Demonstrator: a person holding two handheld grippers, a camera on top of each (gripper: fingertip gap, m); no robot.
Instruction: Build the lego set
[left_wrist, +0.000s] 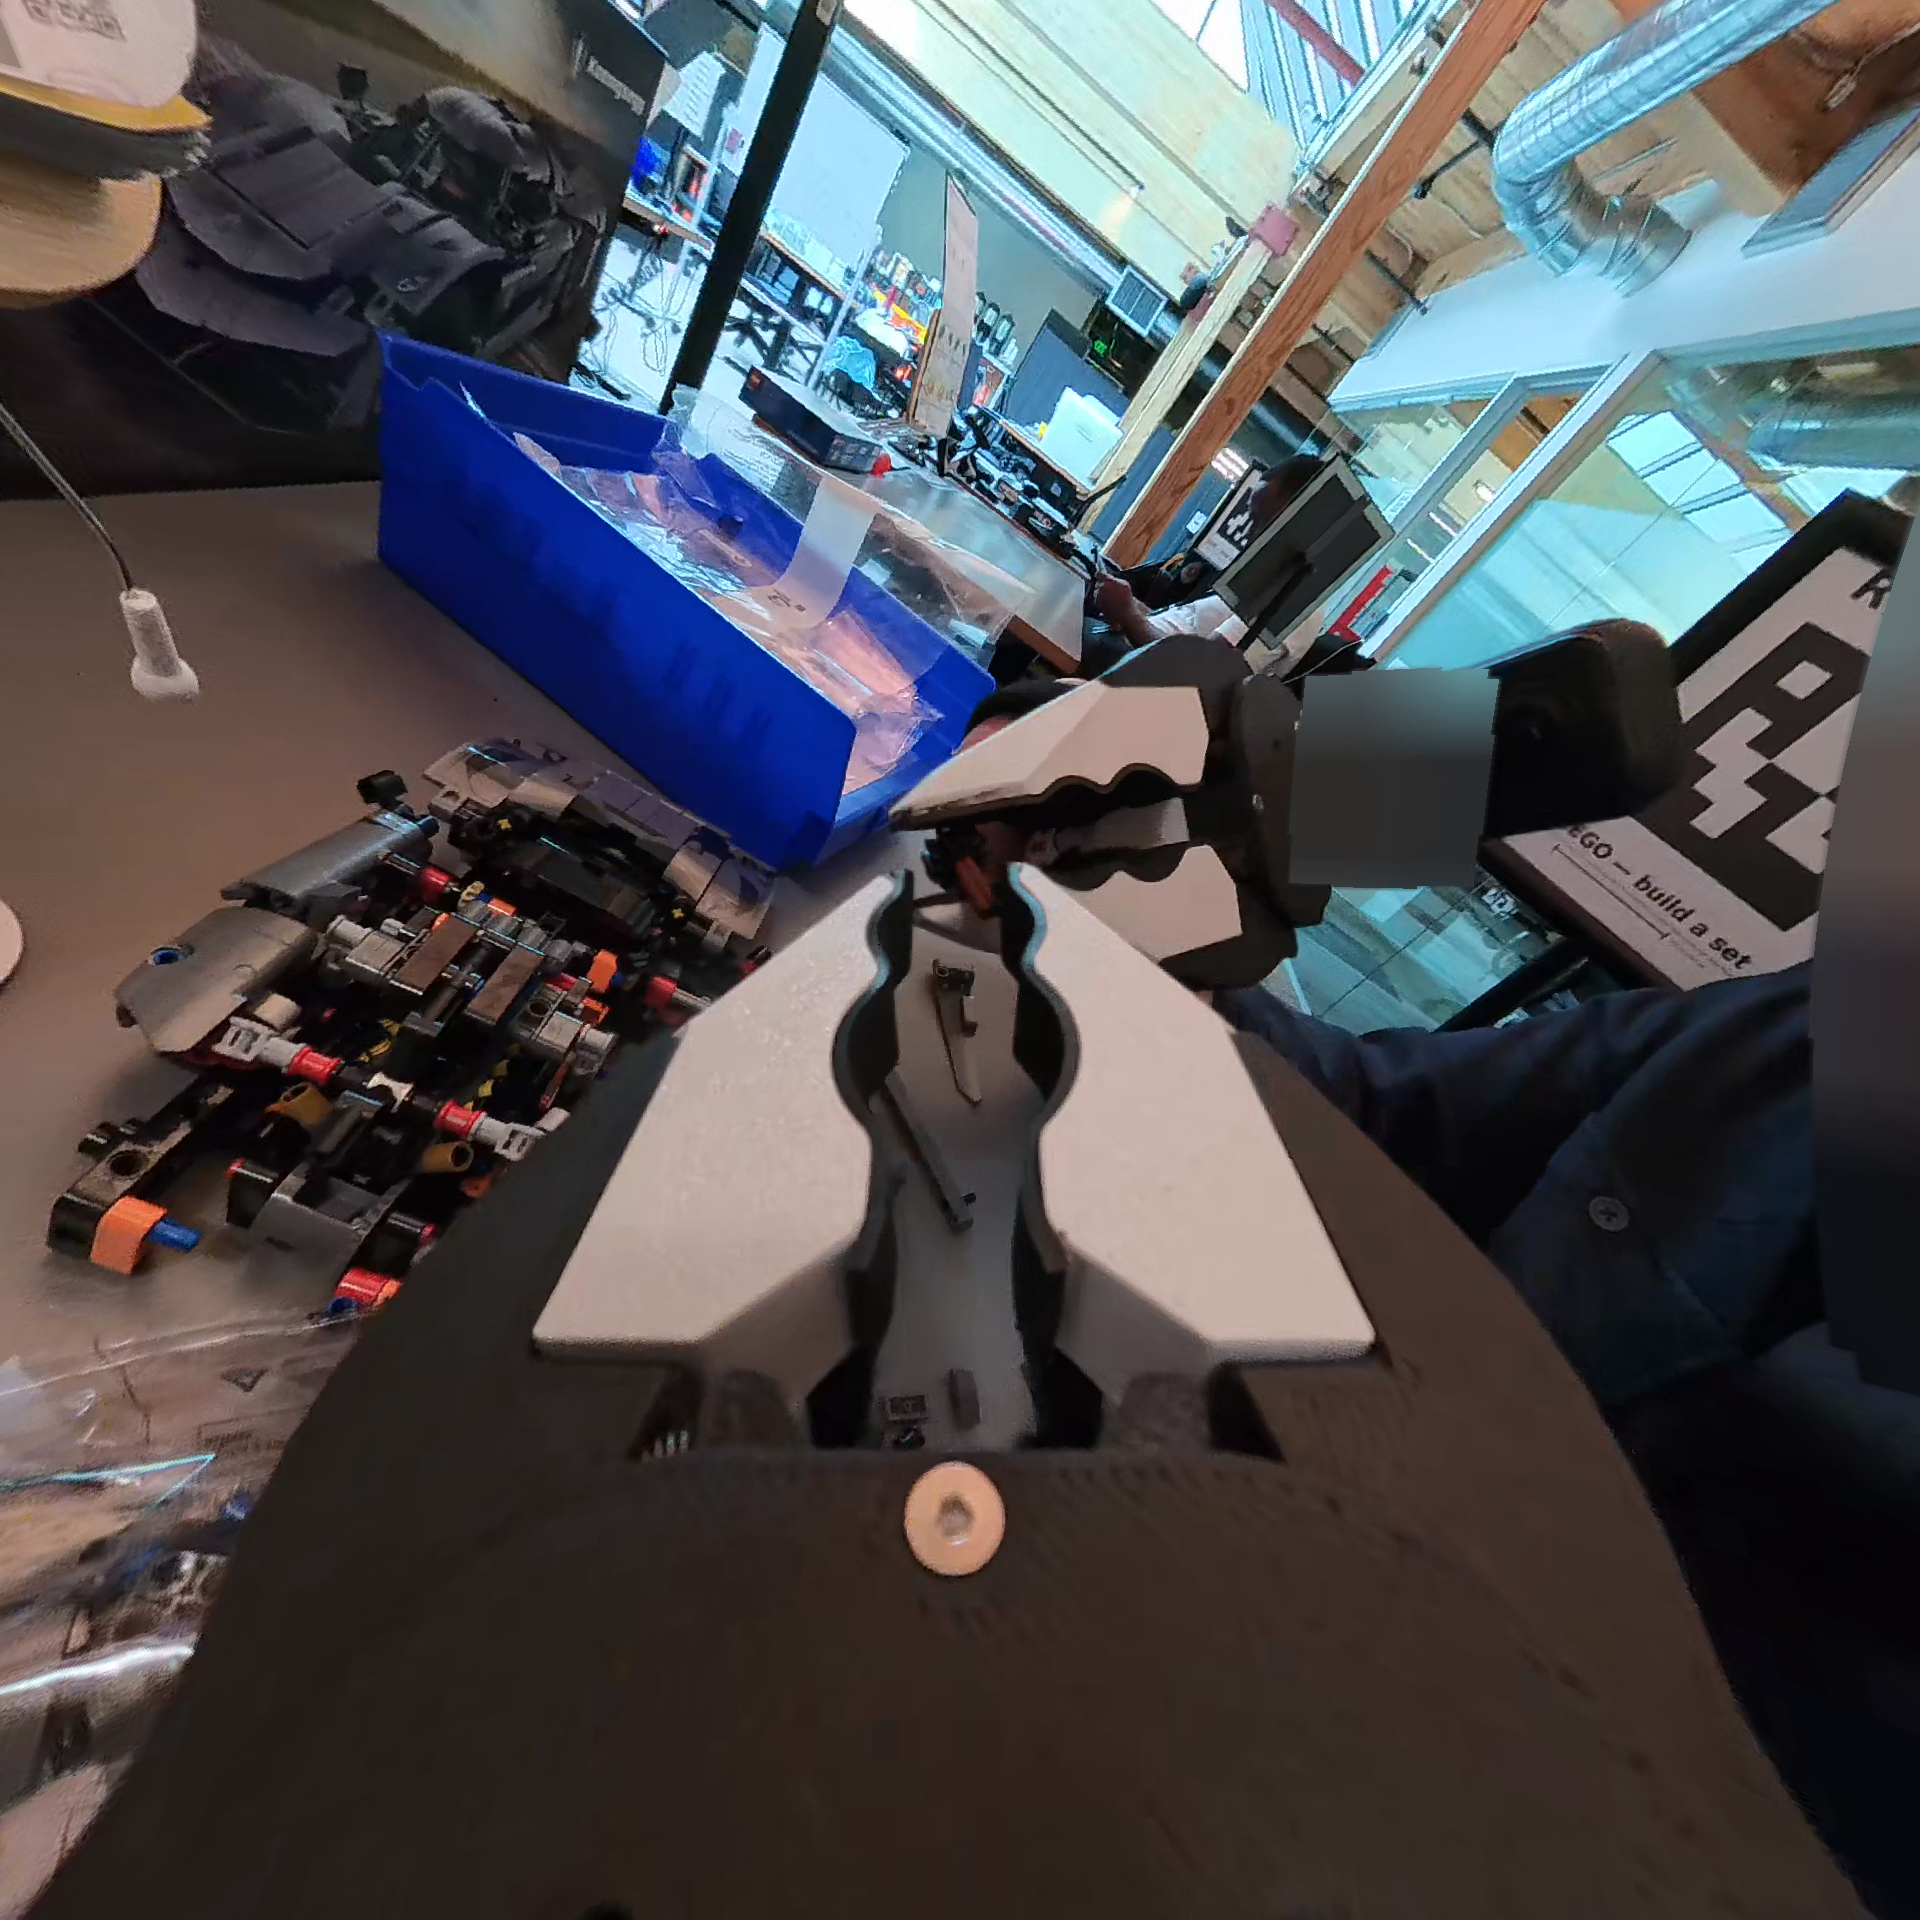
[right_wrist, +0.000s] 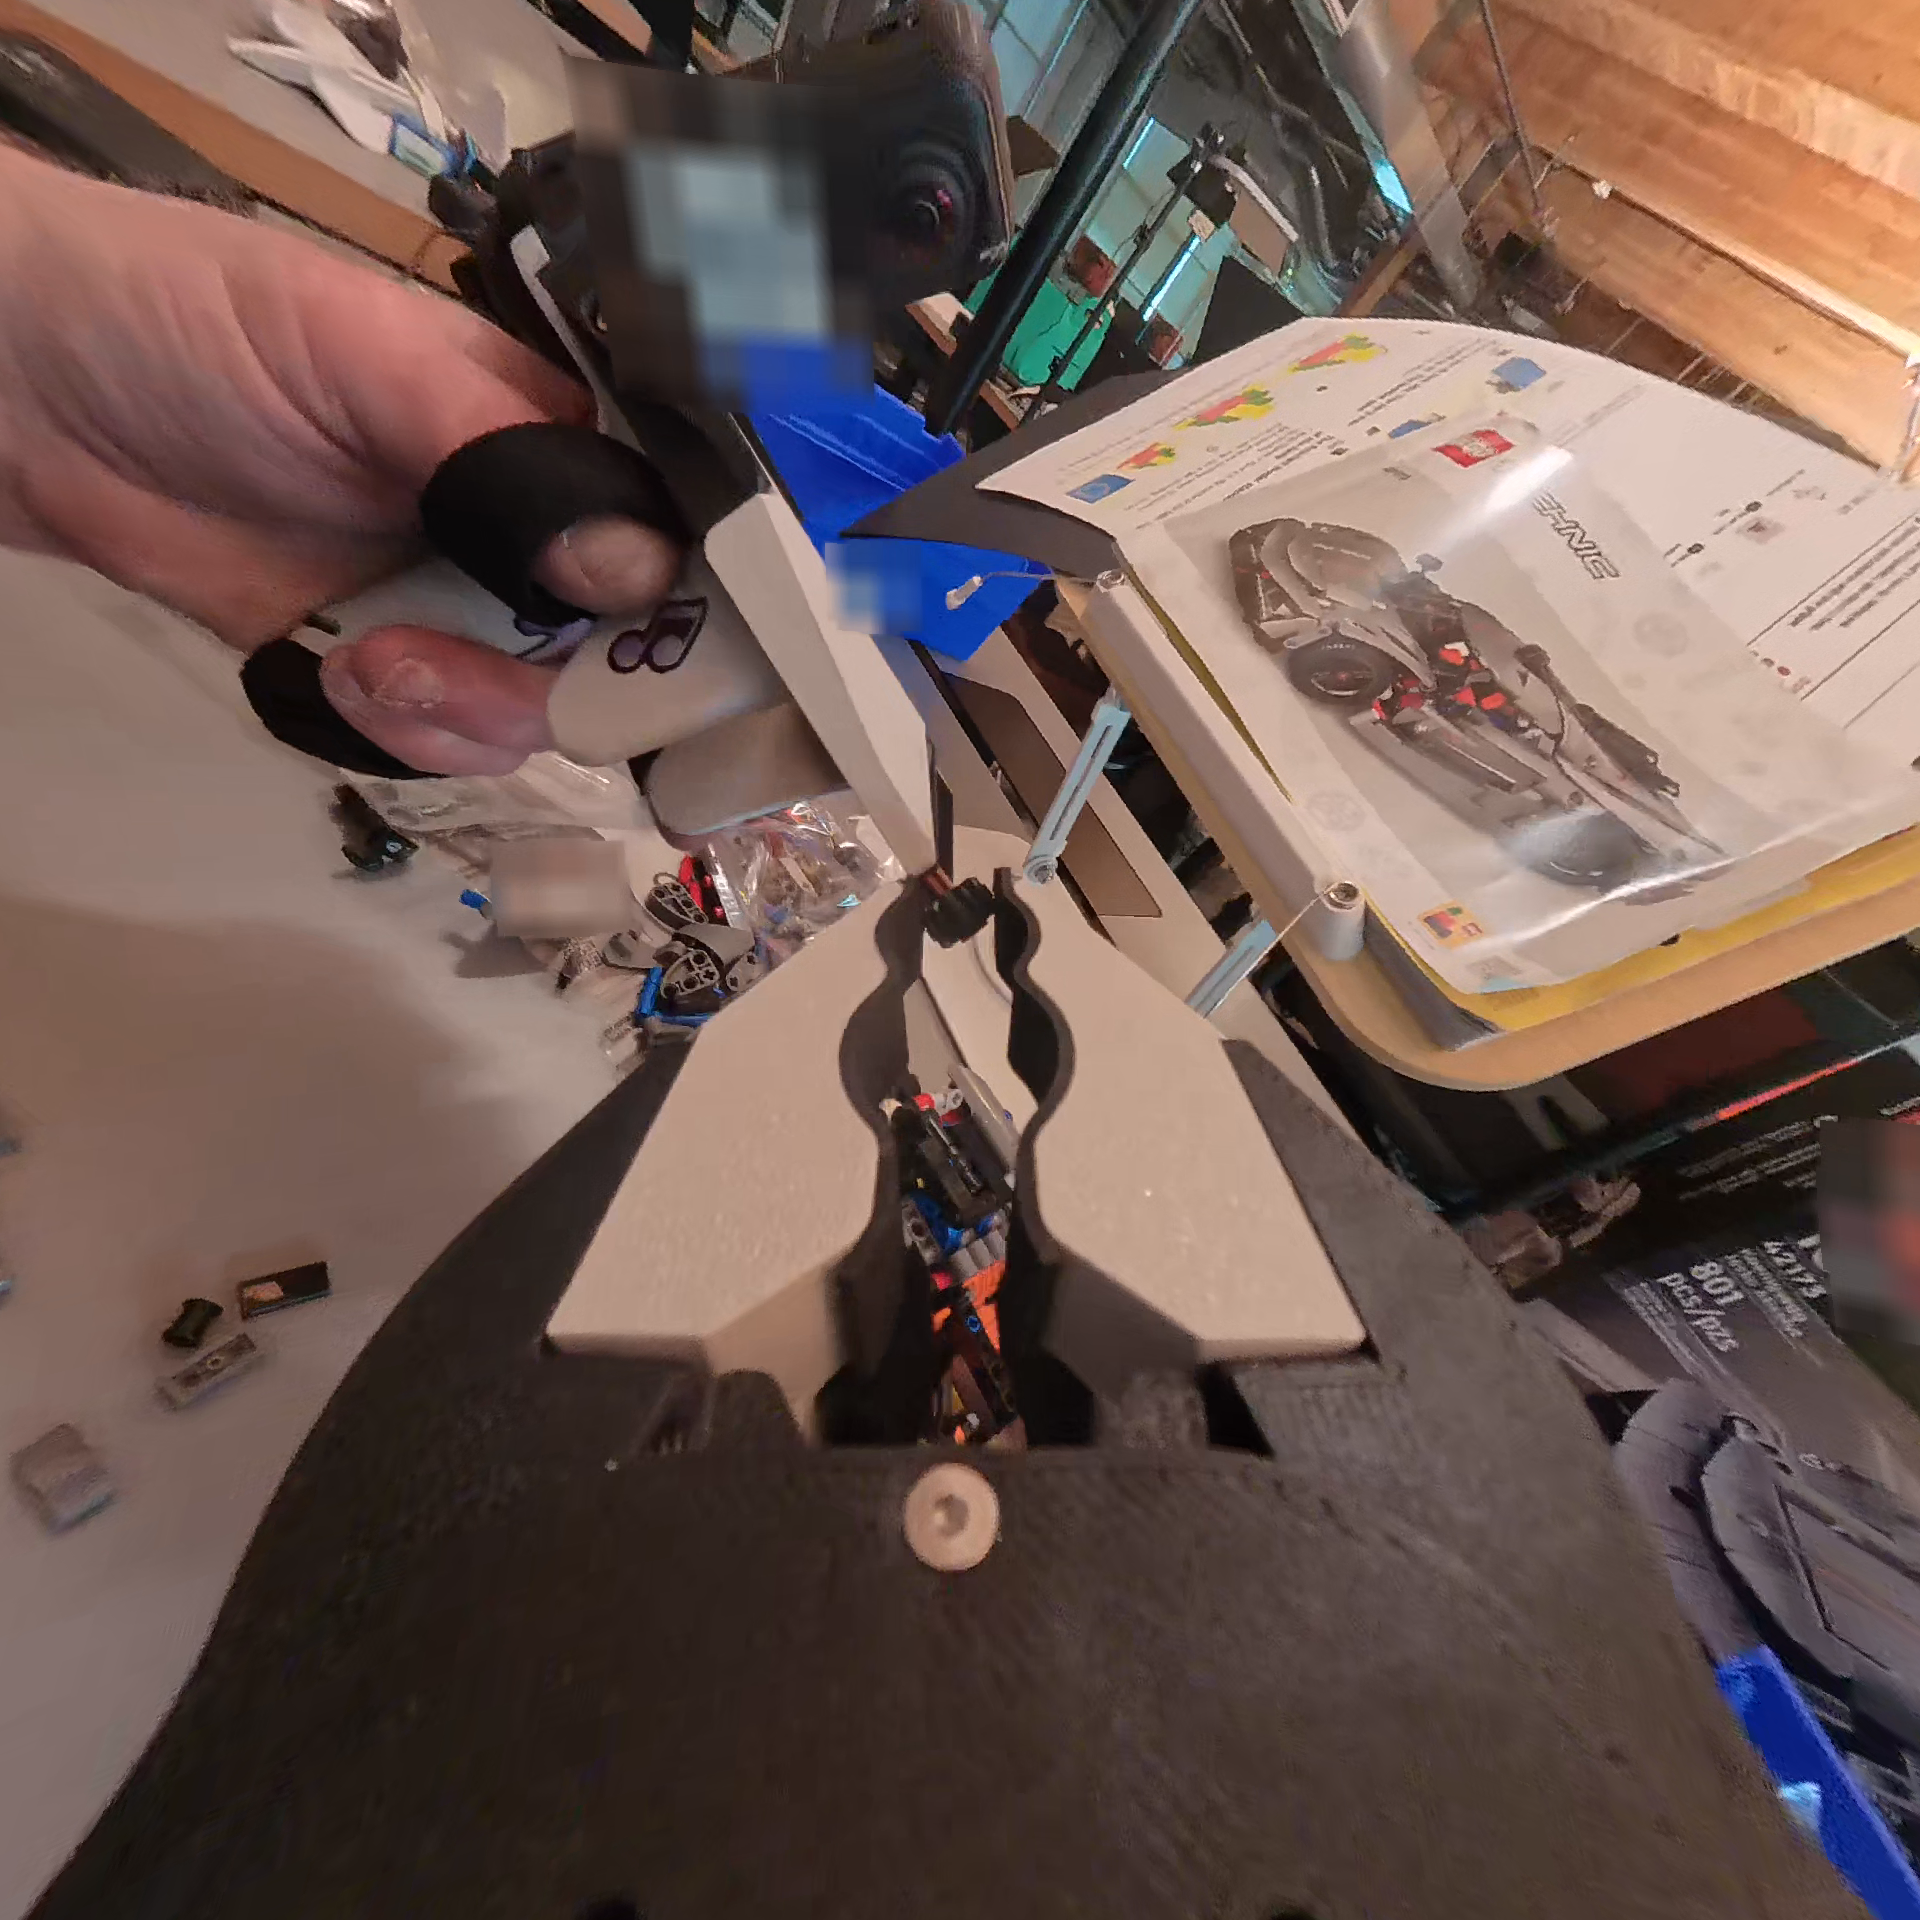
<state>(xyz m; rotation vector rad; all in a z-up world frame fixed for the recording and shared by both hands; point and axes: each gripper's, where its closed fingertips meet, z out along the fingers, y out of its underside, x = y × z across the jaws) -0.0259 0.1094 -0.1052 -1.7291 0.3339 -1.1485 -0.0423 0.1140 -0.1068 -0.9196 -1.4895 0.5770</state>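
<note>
Above the table (left_wrist: 260, 665), I am pinching a small black piece (right_wrist: 956, 909) between both grippers (left (left_wrist: 961, 883), right (right_wrist: 961, 883)); next, careful alignment.
</note>
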